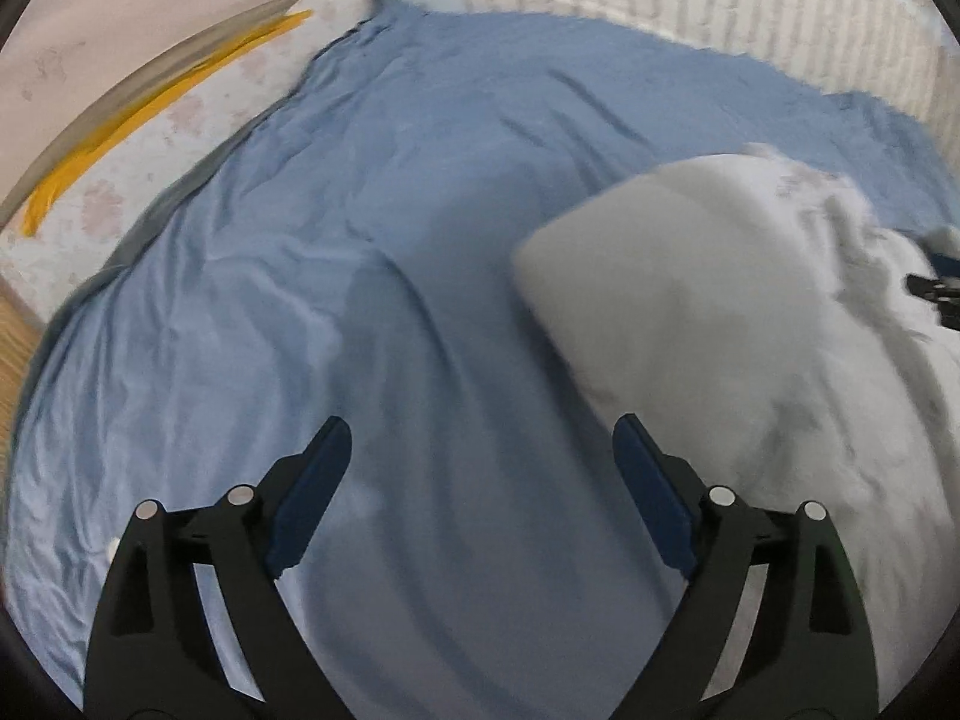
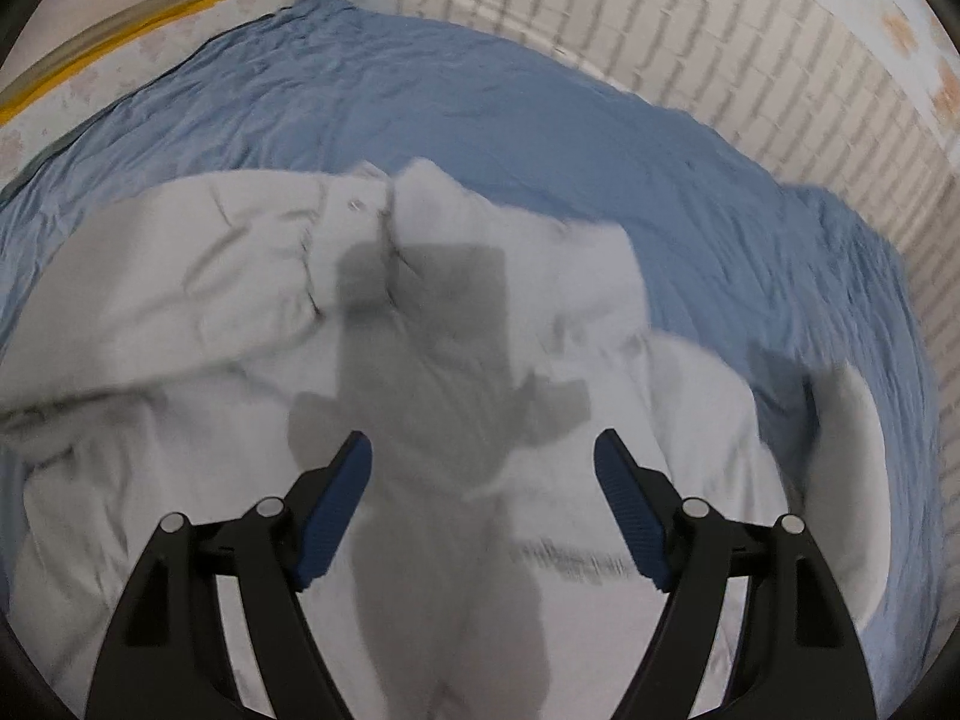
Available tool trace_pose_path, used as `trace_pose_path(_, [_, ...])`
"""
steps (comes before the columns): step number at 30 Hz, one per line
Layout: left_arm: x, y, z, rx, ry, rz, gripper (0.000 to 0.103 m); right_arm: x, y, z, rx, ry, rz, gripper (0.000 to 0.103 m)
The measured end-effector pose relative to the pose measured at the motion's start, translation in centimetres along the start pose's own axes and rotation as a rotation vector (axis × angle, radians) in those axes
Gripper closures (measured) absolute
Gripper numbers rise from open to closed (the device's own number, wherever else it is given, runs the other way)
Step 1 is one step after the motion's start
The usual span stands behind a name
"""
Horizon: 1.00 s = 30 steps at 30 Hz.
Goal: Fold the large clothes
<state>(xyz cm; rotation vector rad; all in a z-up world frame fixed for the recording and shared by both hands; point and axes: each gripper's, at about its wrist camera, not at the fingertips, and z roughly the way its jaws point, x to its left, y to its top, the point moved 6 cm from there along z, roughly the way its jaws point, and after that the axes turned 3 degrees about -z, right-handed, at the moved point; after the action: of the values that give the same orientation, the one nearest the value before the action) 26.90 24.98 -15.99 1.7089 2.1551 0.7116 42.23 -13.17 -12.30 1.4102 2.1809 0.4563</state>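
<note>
A large white padded garment lies crumpled on a blue bedsheet. In the right wrist view it fills the lower middle, with a sleeve folded across at the left and a snap near its collar. My right gripper hangs open above it, nothing between its blue pads. In the left wrist view the same garment bulges at the right. My left gripper stands open over the bare blue sheet, just left of the garment, holding nothing. The other gripper's tip shows at the right edge.
A white brick-pattern wall runs along the far side of the bed. A yellow strip and a pale flowered mattress edge lie at the left. Wooden floor shows at the far left.
</note>
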Motion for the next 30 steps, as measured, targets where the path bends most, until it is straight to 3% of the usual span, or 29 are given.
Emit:
trace_pose_path(4, [-1.3,1.4,2.9,0.043,-0.031,-0.028,0.015,1.7,3.3,0.8,-0.022,0.020,-0.045,0.026])
trace_pose_path(6, [-2.1,0.9,4.9,0.075,0.020,0.017,0.016,2.4,5.0,1.4,-0.024,0.061,-0.045,0.026])
trace_pose_path(8, [-2.6,0.0,6.6,0.117,0.026,0.039,0.022,3.2,6.5,2.3,-0.017,0.105,-0.055,0.026])
trace_pose_path(13, [-2.5,-1.3,7.4,0.142,0.003,0.006,0.024,5.3,7.8,6.2,0.066,0.196,-0.103,0.027])
trace_pose_path(14, [-2.5,-1.3,7.3,0.141,0.002,0.004,0.024,5.8,7.9,7.1,0.087,0.222,-0.105,0.031])
trace_pose_path(15, [-2.6,-1.2,7.2,0.139,0.005,0.006,0.024,6.0,7.6,7.6,0.097,0.240,-0.102,0.044])
trace_pose_path(16, [-2.2,-1.3,6.9,0.134,0.012,0.014,0.024,6.4,7.5,8.2,0.117,0.285,-0.093,0.049])
trace_pose_path(20, [-2.3,-1.4,6.5,0.128,0.027,0.021,0.024,6.7,6.8,8.3,0.097,0.294,-0.081,0.055])
trace_pose_path(22, [-2.3,-1.4,6.2,0.124,0.034,0.018,0.024,6.1,6.3,7.6,0.074,0.279,-0.064,0.095])
trace_pose_path(23, [-2.4,-1.3,6.0,0.120,0.039,0.014,0.024,5.4,6.1,7.1,0.062,0.257,-0.051,0.094])
trace_pose_path(30, [-3.0,-1.0,3.8,0.097,0.040,-0.004,0.019,3.7,5.0,5.0,0.050,0.364,-0.001,0.097])
